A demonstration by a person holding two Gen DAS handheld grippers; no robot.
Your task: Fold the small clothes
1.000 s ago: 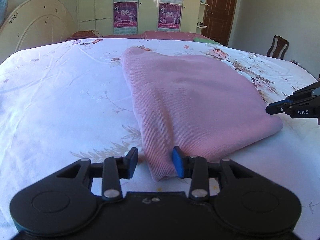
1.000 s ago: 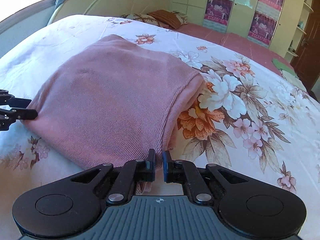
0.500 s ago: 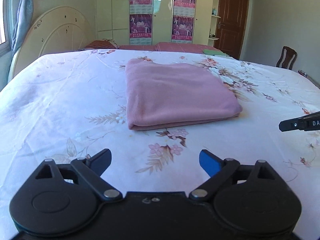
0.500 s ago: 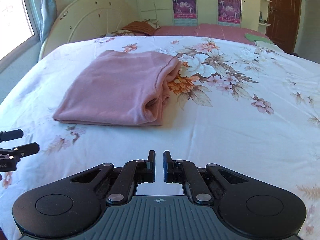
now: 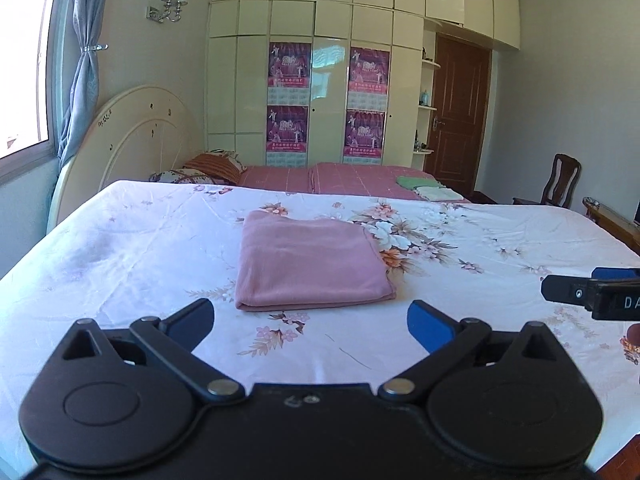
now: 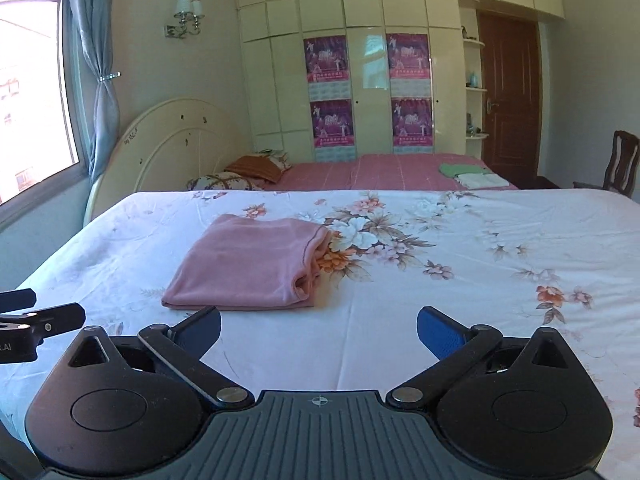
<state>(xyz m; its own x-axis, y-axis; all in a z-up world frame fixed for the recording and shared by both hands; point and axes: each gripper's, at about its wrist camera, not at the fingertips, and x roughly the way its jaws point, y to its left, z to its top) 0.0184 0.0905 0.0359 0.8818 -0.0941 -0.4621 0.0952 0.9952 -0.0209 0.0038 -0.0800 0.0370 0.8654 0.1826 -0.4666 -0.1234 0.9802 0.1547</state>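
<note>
A pink knitted garment (image 5: 308, 264) lies folded into a flat rectangle on the floral bedsheet (image 5: 120, 248); it also shows in the right wrist view (image 6: 252, 268). My left gripper (image 5: 311, 322) is open and empty, held back from the garment's near edge. My right gripper (image 6: 319, 328) is open and empty, also held back, to the right of the left one. The right gripper's tip shows at the right edge of the left wrist view (image 5: 592, 292), and the left gripper's tip shows at the left edge of the right wrist view (image 6: 36, 320).
A second bed with a red cover (image 5: 352, 178) carries folded green and white cloths (image 5: 424, 188) and pillows (image 5: 208, 168). A headboard (image 5: 132, 140) stands left, a wardrobe (image 5: 320, 80) and door (image 5: 460, 108) behind, a chair (image 5: 560, 180) right.
Both grippers let go of the garment's near edge and pulled back and up from it. The left opened first; the right jaws went from shut to wide open. The garment stays folded.
</note>
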